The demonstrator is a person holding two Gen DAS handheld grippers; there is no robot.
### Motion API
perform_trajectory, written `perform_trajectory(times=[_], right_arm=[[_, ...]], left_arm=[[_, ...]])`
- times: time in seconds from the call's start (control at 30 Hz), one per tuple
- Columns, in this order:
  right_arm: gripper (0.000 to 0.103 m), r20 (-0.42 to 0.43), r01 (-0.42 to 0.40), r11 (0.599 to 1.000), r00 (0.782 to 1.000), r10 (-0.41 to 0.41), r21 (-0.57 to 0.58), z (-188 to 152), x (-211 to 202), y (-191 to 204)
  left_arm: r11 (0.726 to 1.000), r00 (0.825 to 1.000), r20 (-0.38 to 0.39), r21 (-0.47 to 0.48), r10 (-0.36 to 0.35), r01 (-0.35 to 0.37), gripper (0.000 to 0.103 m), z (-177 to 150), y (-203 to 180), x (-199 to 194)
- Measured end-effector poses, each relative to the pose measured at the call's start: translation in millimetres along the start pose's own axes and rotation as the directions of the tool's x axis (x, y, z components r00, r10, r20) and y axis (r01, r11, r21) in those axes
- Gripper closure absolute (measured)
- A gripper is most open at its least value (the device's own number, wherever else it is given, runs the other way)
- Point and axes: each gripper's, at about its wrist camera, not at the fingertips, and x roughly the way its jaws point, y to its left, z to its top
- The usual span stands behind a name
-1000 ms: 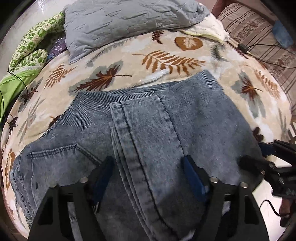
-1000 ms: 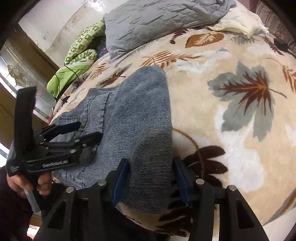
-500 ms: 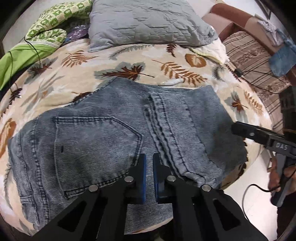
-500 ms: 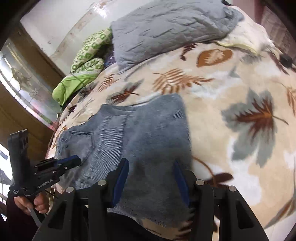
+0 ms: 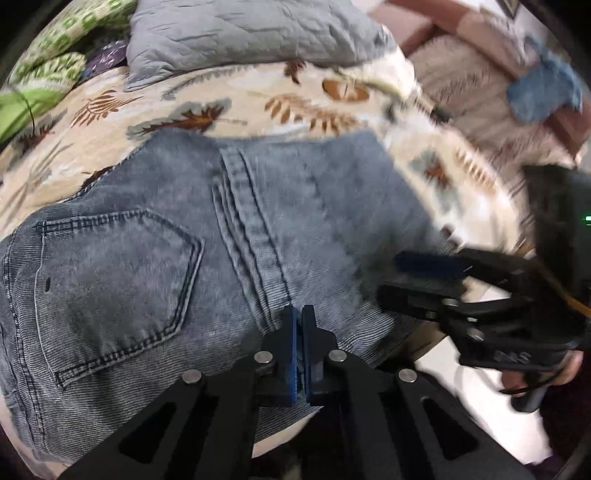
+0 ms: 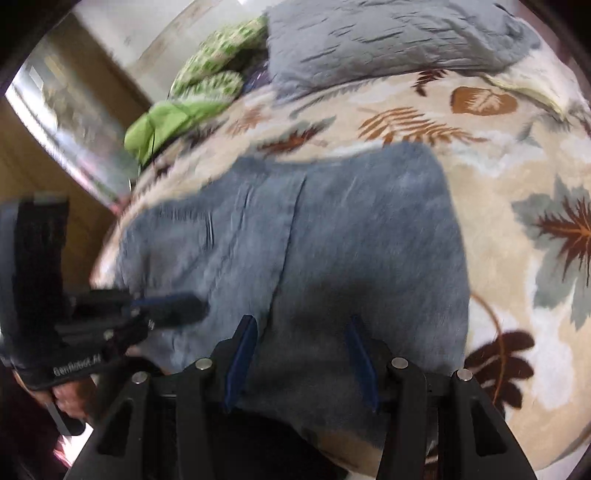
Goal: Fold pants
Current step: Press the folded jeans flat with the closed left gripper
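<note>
Folded blue denim pants point(image 5: 177, 258) lie on the leaf-print bedspread point(image 5: 258, 99), back pocket up at the left, near the bed's front edge. They also show in the right wrist view point(image 6: 332, 236). My left gripper point(image 5: 299, 317) is shut with nothing between its pads, hovering over the pants' near edge by the centre seam. My right gripper point(image 6: 301, 332) is open above the pants' right half, empty. It shows blurred at the right of the left wrist view point(image 5: 424, 280). The left gripper shows at the left of the right wrist view point(image 6: 166, 306).
A grey pillow point(image 5: 240, 33) and green patterned bedding point(image 5: 44, 70) lie at the head of the bed. A striped couch with blue cloth point(image 5: 539, 92) stands at the right. A wooden cabinet point(image 6: 55, 147) stands left of the bed.
Both grippers let go of the pants and pulled back. The left gripper went from open to shut. The right gripper stayed open and swung left over the pants.
</note>
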Motion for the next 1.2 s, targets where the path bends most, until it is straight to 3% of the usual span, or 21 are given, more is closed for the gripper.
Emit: perform_trajectory(times=[0.13,0.37,0.77,0.97,1.2], right_arm=[[0.05,0.007,0.045,0.997,0.999,-0.045,-0.067,-10.7,-2.2,9.3],[0.05,0.013,0.02,0.999,1.0,-0.019,-0.047,-3.1,-13.4,13.3],[0.049,-0.064,0.034,0.998,0.997,-0.038,-0.059,-6.1,-4.7,14.6],[0.049,0.025,0.055,0.998,0.998,-0.054,-0.041,24.5,-21.2,11.2],[0.049,0.09,0.113,0.994,0.99,-0.113,0.008,58.1,-17.3,-5.1]], left_arm=[[0.999,0.999,0.009,0.03,0.031,-0.031,0.101,-2.3,-5.8,-3.5],[0.996,0.996,0.028,0.043,0.079,-0.08,0.101,-6.5,-10.7,-15.3],[0.981,0.982,0.009,0.051,0.188,-0.188,0.101,-15.9,-5.7,-12.1],[0.97,0.97,0.058,0.049,0.234,-0.237,0.101,-5.7,-2.3,-26.7],[0.955,0.951,0.133,0.07,0.279,-0.29,0.101,35.3,-2.5,-33.2]])
